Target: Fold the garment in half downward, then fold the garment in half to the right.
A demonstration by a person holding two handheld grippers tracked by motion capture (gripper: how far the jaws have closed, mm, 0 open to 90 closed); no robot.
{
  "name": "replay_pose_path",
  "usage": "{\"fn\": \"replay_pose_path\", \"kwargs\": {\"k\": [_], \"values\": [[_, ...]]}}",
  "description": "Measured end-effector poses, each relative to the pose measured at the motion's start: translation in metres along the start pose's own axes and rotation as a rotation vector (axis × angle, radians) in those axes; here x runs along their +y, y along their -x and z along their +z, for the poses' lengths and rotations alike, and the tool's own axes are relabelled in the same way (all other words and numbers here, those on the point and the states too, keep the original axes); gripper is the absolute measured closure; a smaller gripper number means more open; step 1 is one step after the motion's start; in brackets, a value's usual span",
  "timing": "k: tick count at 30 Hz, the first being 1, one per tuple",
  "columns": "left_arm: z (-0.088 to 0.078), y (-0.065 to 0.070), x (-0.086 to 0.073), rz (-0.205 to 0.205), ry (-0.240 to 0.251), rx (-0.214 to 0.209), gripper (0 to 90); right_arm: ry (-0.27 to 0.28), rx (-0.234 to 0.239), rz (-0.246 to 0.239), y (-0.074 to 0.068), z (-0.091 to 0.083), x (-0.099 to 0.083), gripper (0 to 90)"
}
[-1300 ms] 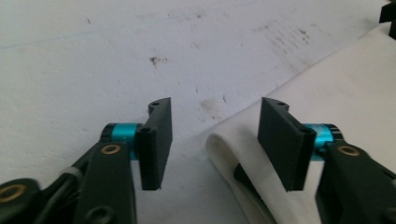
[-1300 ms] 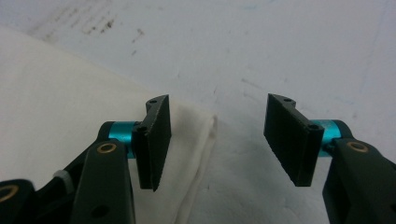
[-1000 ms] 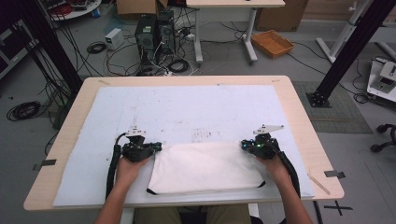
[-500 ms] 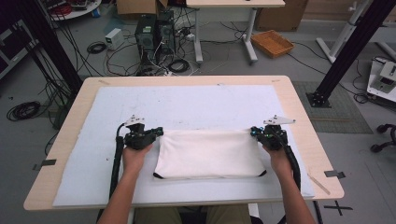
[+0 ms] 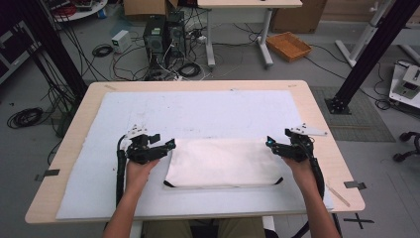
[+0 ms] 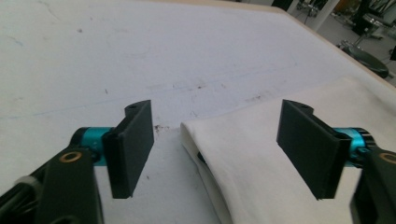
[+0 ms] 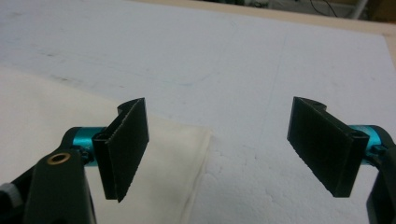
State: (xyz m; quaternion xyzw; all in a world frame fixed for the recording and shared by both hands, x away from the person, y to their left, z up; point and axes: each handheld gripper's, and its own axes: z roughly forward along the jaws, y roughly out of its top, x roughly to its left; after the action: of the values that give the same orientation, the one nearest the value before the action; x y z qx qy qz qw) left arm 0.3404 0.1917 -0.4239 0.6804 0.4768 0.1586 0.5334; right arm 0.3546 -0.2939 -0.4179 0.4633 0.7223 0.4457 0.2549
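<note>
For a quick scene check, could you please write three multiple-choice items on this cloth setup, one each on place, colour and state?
1. Where does the folded cloth lie?
A. on the floor
B. between the two grippers
C. in the orange basket

2. What colour is the cloth?
A. cream-white
B. red
C. black

3. How do the left gripper's jaws stand?
A. shut on the cloth
B. shut on nothing
C. open

Answers:
1 B, the left gripper and right gripper flank its far corners.
2 A, it is pale against the white mat.
3 C, the jaws stand wide apart above the cloth's corner.
</note>
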Motion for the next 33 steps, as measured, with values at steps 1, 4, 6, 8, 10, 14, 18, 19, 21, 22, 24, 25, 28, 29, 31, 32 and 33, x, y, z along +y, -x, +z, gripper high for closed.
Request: {"fn": "replay_pose_path", "kwargs": {"k": [1,4,6,8,10,14,18,19,21,22,24,25,28,29,31,32,33], "values": [[-0.004,0.000,-0.001,0.007,0.013,-0.004,25.0,0.003,0.016,-0.014,0.000,-0.004,-0.001,20.6],[-0.012,0.001,-0.002,0.015,0.036,-0.017,25.0,0.001,0.052,-0.066,-0.001,-0.016,-0.007,20.6],[-0.024,0.004,-0.006,0.031,0.063,-0.038,25.0,0.001,0.068,-0.087,0.000,-0.023,-0.010,20.6],[-0.028,0.005,-0.008,0.033,0.072,-0.037,25.0,0.000,0.074,-0.091,0.001,-0.026,-0.012,20.6],[-0.036,0.008,-0.013,0.055,0.083,-0.053,25.0,-0.007,0.094,-0.092,0.003,-0.037,-0.016,20.6],[-0.047,0.011,-0.020,0.082,0.092,-0.058,25.0,-0.004,0.107,-0.079,0.003,-0.049,-0.021,20.6],[-0.054,0.012,-0.023,0.073,0.094,-0.041,25.0,0.005,0.106,-0.078,0.000,-0.060,-0.026,20.6],[-0.055,0.012,-0.022,0.080,0.089,-0.041,25.0,0.009,0.103,-0.072,-0.001,-0.063,-0.027,20.6],[-0.056,0.014,-0.022,0.083,0.089,-0.039,25.0,0.023,0.098,-0.066,-0.002,-0.067,-0.027,20.6],[-0.057,0.016,-0.022,0.084,0.088,-0.037,25.0,0.028,0.093,-0.063,-0.002,-0.069,-0.027,20.6],[-0.057,0.018,-0.023,0.090,0.085,-0.036,25.0,0.040,0.088,-0.065,-0.002,-0.071,-0.027,20.6],[-0.057,0.019,-0.023,0.093,0.079,-0.039,25.0,0.042,0.086,-0.068,-0.003,-0.072,-0.027,20.6],[-0.054,0.021,-0.023,0.099,0.053,-0.034,25.0,0.043,0.085,-0.073,-0.003,-0.070,-0.028,20.6],[-0.053,0.023,-0.024,0.095,0.040,-0.031,25.0,0.042,0.082,-0.071,-0.003,-0.069,-0.028,20.6],[-0.052,0.024,-0.025,0.097,0.017,-0.028,25.2,0.038,0.084,-0.068,-0.003,-0.067,-0.030,20.6],[-0.051,0.025,-0.026,0.103,0.004,-0.021,25.4,0.040,0.082,-0.070,-0.004,-0.067,-0.031,20.6],[-0.051,0.026,-0.028,0.097,-0.006,-0.015,25.4,0.042,0.084,-0.069,-0.004,-0.067,-0.031,20.6]]}}
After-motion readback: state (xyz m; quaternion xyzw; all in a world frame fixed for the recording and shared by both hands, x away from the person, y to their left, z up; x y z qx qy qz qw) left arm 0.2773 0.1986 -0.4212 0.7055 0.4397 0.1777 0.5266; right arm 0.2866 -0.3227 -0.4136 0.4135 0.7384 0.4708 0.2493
